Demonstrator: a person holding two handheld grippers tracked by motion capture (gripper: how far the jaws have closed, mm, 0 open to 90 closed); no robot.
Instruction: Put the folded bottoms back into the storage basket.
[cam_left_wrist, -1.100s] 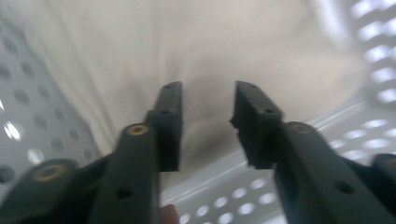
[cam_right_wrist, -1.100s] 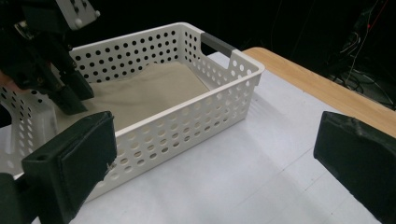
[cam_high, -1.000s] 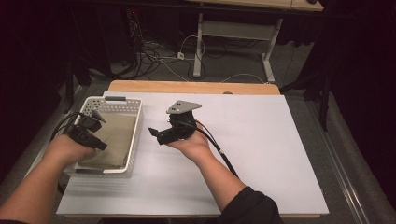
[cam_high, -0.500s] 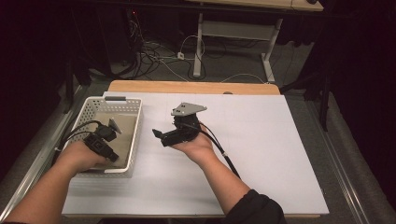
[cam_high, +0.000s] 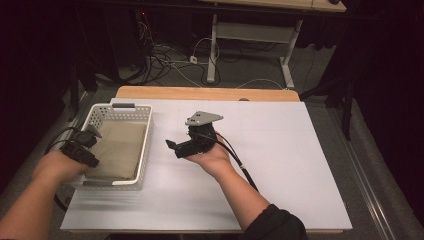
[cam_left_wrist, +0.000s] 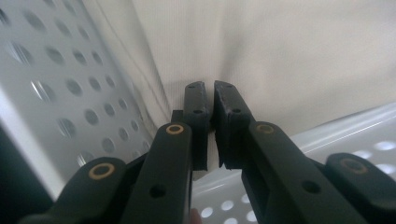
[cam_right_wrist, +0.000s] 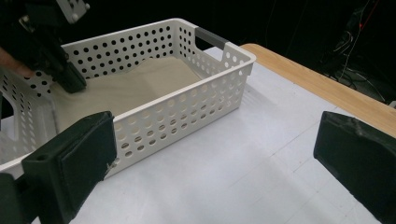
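A white perforated basket (cam_high: 145, 142) stands on the left of the white table, with a folded beige cloth (cam_high: 117, 145) lying flat inside. My left gripper (cam_high: 91, 159) reaches into the basket's near-left corner. Its jaws are shut, and the tips (cam_left_wrist: 208, 93) press against the cloth (cam_left_wrist: 280, 56) beside the basket wall (cam_left_wrist: 70, 84). I cannot tell whether a fold is pinched. My right gripper (cam_high: 175, 148) hovers over the table just right of the basket, pointing at it. It is open (cam_right_wrist: 212, 154), holding nothing, facing the basket (cam_right_wrist: 224, 60), cloth (cam_right_wrist: 135, 84) and left gripper (cam_right_wrist: 70, 74).
The white tabletop (cam_high: 280, 165) spreads wide to the right of the basket. A wooden strip (cam_high: 210, 93) runs along the far edge. Beyond it, cables and desk legs (cam_high: 215, 50) sit on the floor. The right gripper's cable (cam_high: 242, 167) trails along the forearm.
My left hand has drawn back from the basket's far left towards its near-left corner and sunk a little. The right gripper has stayed put.
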